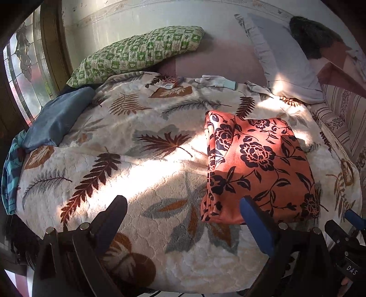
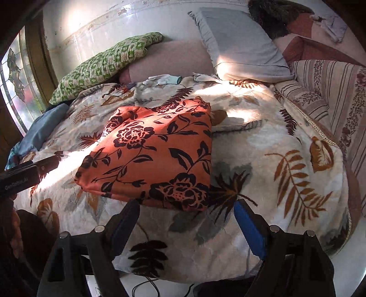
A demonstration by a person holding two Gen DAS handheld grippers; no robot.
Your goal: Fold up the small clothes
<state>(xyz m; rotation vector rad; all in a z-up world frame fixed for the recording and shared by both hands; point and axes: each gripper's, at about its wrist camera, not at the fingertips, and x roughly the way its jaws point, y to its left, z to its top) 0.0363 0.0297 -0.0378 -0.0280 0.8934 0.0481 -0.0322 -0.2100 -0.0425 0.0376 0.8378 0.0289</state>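
Black fingers of the left tool (image 1: 183, 213), one faced with a blue pad, stand wide apart over the near part of the bed, gripping nothing; the right tool (image 2: 186, 214) likewise has its fingers spread apart and empty, just short of the cloth. Between and beyond them lies the orange garment (image 1: 258, 169) with a dark flower print, folded into a rough rectangle and resting flat on the leaf-patterned blanket (image 1: 128, 164) that covers the bed. In the right wrist view the garment's (image 2: 155, 155) near edge sits just ahead of the tool's fingertips, not touching them. Sunlight falls in a bright band across the blanket and the top of the garment. At the head of the bed a green checked pillow (image 1: 137, 53) leans against the white wall (image 1: 160, 20), and a grey pillow (image 1: 281, 61) stands to its right. A pale glove (image 1: 213, 82) lies on the blanket's far edge between the two pillows. A blue cloth (image 1: 57, 118) lies at the left side of the bed, near the patterned glass window (image 1: 20, 73). A striped cover (image 2: 331, 91) lies along the right side.
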